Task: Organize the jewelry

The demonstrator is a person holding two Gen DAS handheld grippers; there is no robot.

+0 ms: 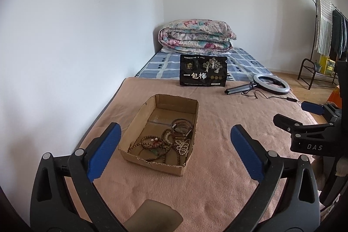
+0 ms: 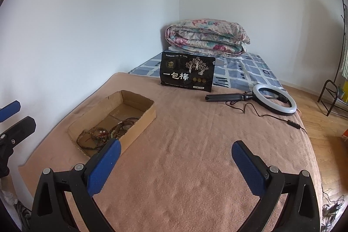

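The left gripper [image 1: 175, 151] hovers above the near end of the pink blanket [image 1: 217, 177], jaws spread wide with nothing between the blue pads. The right gripper [image 2: 176, 166] holds the same posture — jaws fully apart, empty — to the right of the box and above bare blanket.

The cardboard box [image 1: 150, 158] sits open-topped on the blanket, just ahead of the left gripper and toward the wall side of the bed. All visible jewelry lies inside it, gathered at the near end:
- brown bead strands [image 1: 139, 144] along the near-left floor of the box;
- a white pearl strand [image 1: 183, 146] against the right wall;
- dark bangles [image 1: 181, 125], stacked, just behind the pearls.

The far half of the box floor is bare cardboard.

Beyond the box, a black snack bag [image 1: 203, 71] stands upright at the far edge of the blanket. A ring light [image 1: 270, 84] with folded tripod lies flat to its right — its cable trails toward the bed edge. A folded floral quilt [image 1: 195, 38] rests in the corner.
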